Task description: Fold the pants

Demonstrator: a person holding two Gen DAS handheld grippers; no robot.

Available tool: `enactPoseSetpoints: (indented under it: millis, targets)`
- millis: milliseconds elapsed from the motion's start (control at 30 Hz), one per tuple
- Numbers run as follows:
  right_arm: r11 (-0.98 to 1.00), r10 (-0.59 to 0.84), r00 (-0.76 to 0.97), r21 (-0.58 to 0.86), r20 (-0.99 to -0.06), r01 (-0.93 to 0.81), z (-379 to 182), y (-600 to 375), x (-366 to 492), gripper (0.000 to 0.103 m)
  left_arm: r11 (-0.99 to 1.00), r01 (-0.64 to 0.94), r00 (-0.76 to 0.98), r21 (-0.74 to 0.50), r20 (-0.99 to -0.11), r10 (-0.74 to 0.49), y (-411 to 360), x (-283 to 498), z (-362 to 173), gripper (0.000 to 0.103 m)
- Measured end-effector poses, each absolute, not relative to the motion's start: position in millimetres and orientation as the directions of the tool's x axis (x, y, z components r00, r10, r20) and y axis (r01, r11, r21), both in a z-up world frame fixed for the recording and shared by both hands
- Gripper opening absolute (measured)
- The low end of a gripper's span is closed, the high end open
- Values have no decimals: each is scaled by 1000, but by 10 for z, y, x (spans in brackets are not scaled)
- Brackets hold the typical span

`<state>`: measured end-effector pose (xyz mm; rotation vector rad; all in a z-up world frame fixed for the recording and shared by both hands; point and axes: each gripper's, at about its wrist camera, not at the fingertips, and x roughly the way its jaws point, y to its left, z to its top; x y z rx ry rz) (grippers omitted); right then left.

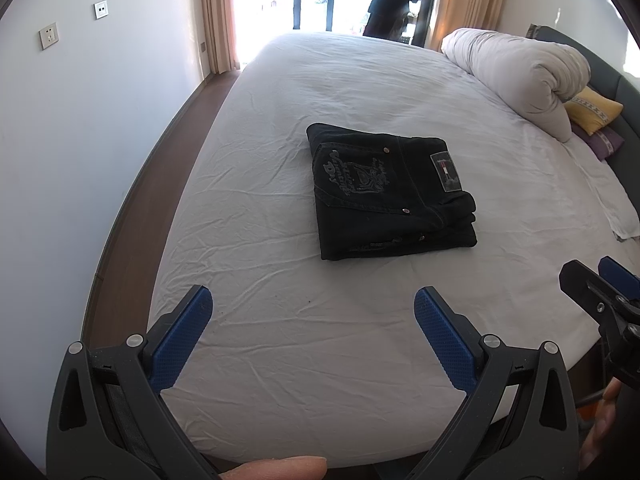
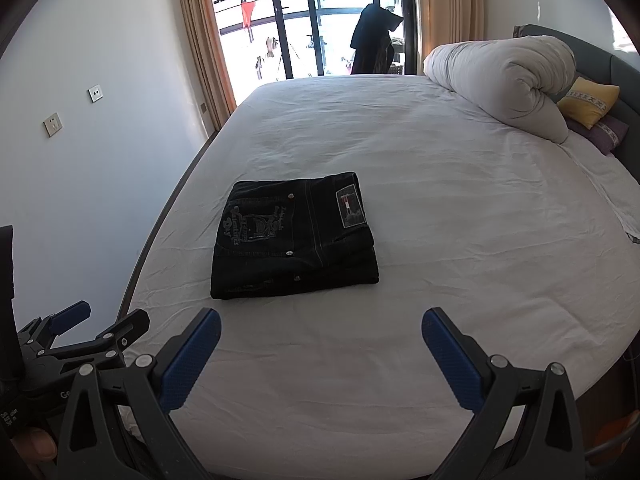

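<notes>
Black denim pants (image 1: pixel 390 192) lie folded into a compact rectangle on the white bed sheet (image 1: pixel 360 80), back pocket embroidery and a waist patch facing up. In the right wrist view the same pants (image 2: pixel 294 236) sit left of centre. My left gripper (image 1: pixel 314 308) is open, its blue pads spread wide over bare sheet, well short of the pants. My right gripper (image 2: pixel 322 330) is also open and holds nothing, just in front of the pants' near edge. The right gripper (image 1: pixel 600 280) shows at the left view's right edge; the left gripper (image 2: pixel 100 320) shows at the right view's lower left.
A rolled white duvet (image 2: pixel 512 76) lies at the far right with a yellow pillow (image 2: pixel 588 102) and a purple one beside the grey headboard. A white wall (image 2: pixel 100 120) with sockets runs along the left. Curtains and a balcony door (image 2: pixel 320 20) stand beyond the bed.
</notes>
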<state>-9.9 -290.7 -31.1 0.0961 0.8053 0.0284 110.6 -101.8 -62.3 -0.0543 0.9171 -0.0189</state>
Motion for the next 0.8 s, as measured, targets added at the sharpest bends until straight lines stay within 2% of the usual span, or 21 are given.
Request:
enactPoseSetpoints:
  millis: [800]
  targets:
    - [995,65,690,97,-721,8,-318,-2928,-113,103,999,0,599,-39,-800,-31,-1012,1150,-661,103]
